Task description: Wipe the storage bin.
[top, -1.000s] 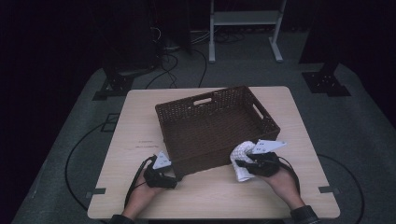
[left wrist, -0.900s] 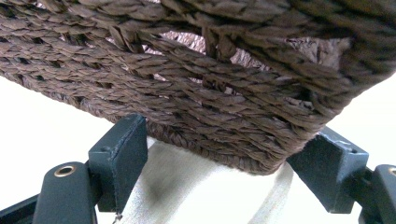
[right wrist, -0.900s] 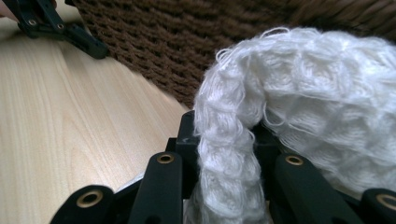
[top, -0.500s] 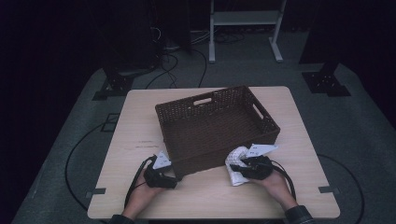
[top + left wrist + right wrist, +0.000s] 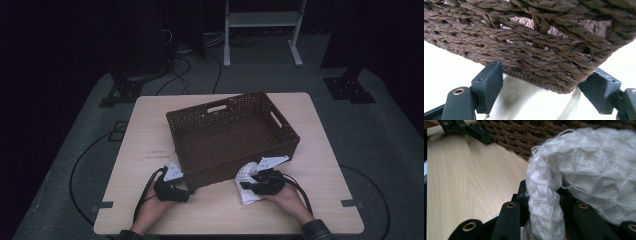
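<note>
- The white knitted cloth (image 5: 246, 183) is pinched in the right gripper (image 5: 254, 181), just off the near-right corner of the wicker basket (image 5: 232, 135), touching or nearly touching the table (image 5: 150, 130). In the right gripper view a fold of the cloth (image 5: 544, 202) is clamped between the 2 jaws, with the rest bunched up and draped to one side toward the basket wall (image 5: 506, 135).
- Judgement: the cloth is held by 1 fold so it can be lifted over the near rim and dropped into the basket; the basket interior looks empty, so that step is not yet done.
- The left gripper (image 5: 176, 187) is set at the near-left corner of the basket. In the left gripper view the jaws are spread, 1 on each side of the woven corner (image 5: 549, 62), touching or very close to it; it is not clamped.
- Judgement: the corner is bracketed to keep the light basket from sliding when the cloth goes in.
- Pose: both forearms come in from the near edge of the table, hands low and resting near the tabletop, palms down. The right hand (image 5: 285, 197) is angled left toward the basket corner; the left hand (image 5: 150, 212) points forward-right at the basket.
- Both grey plates face up; a cable (image 5: 142, 197) trails back from the left gripper.
</note>
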`<state>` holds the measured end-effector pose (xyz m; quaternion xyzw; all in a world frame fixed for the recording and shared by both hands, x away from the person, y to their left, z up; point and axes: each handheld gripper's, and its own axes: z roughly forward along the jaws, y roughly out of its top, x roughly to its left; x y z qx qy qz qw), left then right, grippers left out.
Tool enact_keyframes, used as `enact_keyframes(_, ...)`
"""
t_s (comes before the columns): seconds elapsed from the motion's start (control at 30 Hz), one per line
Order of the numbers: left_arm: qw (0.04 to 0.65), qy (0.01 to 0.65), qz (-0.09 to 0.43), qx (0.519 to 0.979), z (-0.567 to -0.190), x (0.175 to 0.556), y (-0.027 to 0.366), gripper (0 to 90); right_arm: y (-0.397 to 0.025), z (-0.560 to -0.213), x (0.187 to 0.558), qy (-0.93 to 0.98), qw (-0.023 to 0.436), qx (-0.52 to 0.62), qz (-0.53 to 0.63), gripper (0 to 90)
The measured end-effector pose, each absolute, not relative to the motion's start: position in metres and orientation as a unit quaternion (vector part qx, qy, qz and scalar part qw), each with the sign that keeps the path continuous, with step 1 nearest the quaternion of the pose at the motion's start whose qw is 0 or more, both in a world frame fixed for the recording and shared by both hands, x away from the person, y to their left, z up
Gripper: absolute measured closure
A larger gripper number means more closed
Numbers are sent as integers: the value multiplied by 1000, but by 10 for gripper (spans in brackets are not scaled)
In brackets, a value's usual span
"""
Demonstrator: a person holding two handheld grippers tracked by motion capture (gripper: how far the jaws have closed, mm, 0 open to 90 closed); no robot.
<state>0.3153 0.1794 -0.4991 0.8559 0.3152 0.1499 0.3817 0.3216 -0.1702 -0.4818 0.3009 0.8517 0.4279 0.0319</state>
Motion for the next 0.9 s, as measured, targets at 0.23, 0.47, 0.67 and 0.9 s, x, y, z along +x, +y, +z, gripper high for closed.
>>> enact_keyframes(0.23,382,315,150,856,-499,315,179,217,-164,-463,316,854,58,268,443,696)
enact_keyframes(0.47,382,315,150,856,-499,315,179,216,-155,-437,312,842,74,238,478,698)
enact_keyframes(0.67,382,315,150,856,-499,315,179,217,-149,-427,313,839,75,228,488,699)
enact_keyframes(0.9,382,315,150,856,-499,315,179,217,-145,-437,313,843,72,227,483,704)
